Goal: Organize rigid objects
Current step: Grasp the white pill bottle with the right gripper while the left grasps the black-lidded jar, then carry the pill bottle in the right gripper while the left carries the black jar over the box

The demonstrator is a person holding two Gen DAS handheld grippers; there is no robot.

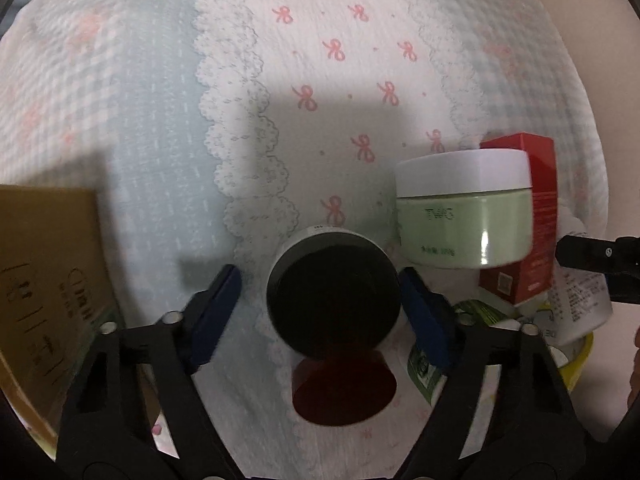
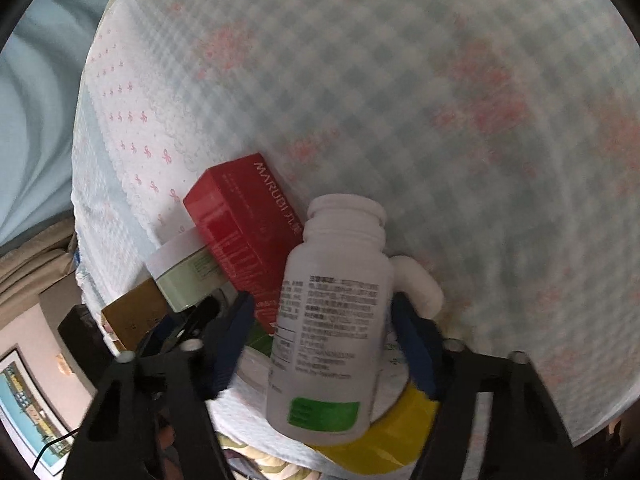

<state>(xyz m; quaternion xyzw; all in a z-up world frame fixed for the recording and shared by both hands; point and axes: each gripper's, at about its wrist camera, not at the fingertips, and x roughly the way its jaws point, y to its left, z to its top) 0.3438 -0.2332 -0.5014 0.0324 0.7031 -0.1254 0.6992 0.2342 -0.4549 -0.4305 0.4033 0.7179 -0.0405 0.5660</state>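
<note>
Between half-open jaws — black-lidded jar (image 1: 334, 294), white bottle (image 2: 332, 320)

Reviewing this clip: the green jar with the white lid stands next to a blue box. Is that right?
Not quite. The box is red, not blue; the left wrist view shows it right behind the green jar with the white lid.

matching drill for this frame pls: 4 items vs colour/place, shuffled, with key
1. black-lidded jar
2. white bottle
3. red box
4. pale green jar

A. carries a MARUBI print
B. has a white lid, stands against the red box
C. between the left gripper's fingers
D. between the right gripper's fingers, green patch on its label

Pairs: 1-C, 2-D, 3-A, 4-B
</note>
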